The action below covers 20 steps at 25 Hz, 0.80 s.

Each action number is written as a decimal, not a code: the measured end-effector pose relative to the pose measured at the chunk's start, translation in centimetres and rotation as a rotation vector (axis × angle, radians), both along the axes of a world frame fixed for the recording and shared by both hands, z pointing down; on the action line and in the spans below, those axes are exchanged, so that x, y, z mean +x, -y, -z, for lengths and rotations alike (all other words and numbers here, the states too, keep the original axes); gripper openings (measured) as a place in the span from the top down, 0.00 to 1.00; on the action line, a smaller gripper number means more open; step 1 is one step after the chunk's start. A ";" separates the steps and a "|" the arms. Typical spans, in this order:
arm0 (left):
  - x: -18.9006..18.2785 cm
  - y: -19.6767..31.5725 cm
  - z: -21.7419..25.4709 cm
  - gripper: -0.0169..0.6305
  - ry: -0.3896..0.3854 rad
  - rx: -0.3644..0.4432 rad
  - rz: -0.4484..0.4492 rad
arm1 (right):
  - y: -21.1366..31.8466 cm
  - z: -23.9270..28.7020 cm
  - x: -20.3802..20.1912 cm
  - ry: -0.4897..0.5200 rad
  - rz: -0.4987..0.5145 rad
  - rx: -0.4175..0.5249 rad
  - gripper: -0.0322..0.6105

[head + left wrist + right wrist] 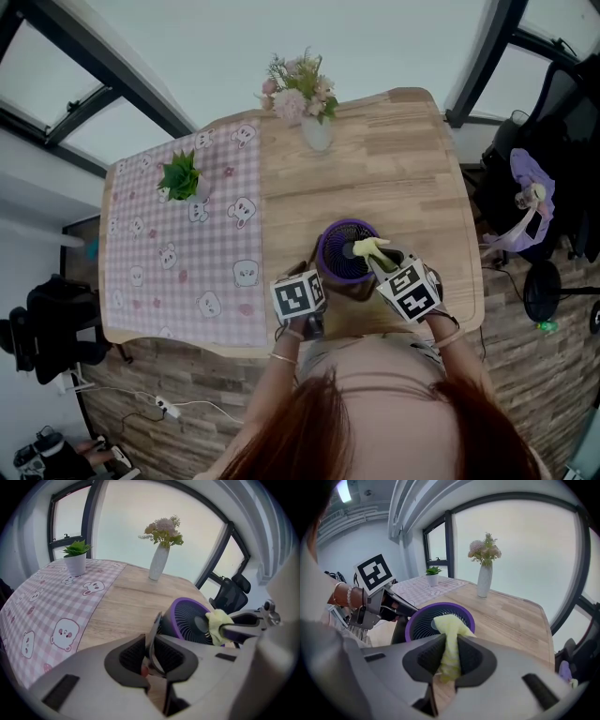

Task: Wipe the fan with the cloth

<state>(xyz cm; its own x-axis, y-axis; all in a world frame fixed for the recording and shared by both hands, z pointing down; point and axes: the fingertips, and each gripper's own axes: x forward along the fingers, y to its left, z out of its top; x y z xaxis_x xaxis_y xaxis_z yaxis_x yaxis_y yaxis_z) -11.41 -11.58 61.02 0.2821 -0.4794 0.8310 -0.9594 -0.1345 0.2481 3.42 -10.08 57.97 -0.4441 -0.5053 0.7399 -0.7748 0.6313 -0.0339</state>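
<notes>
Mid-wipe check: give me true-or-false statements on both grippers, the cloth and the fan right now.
The right gripper is shut on the yellow cloth. True.
The yellow cloth touches the grille of the round purple-rimmed fan. True.
The left gripper is open and empty. False: it is shut on the fan's dark frame.
The white vase of flowers stands on the pink checked tablecloth. False: it stands on the bare wooden table; the small potted plant stands on the tablecloth.

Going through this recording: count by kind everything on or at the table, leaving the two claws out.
fan: 1
cloth: 1
vase of flowers: 1
potted plant: 1
pink checked mat: 1
Total: 5
</notes>
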 end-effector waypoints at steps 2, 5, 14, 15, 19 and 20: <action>0.0 -0.1 0.0 0.89 -0.002 0.000 0.007 | -0.3 0.0 0.1 0.002 -0.001 -0.001 0.85; 0.1 -0.3 0.0 0.89 -0.002 0.001 0.018 | -0.7 0.2 0.1 0.008 0.002 -0.003 0.85; 0.1 -0.3 0.1 0.89 0.006 0.009 0.034 | -2.2 0.3 -0.1 0.020 0.025 -0.008 0.85; 0.1 -0.3 0.0 0.89 0.006 0.009 0.035 | -2.3 0.2 -0.2 0.022 0.028 -0.008 0.85; 0.1 -0.3 0.0 0.89 0.002 0.013 0.043 | -3.1 0.3 -0.5 0.029 0.038 -0.015 0.85; 0.1 -0.4 0.0 0.89 0.002 0.014 0.044 | -3.2 0.3 -0.5 0.029 0.042 -0.015 0.85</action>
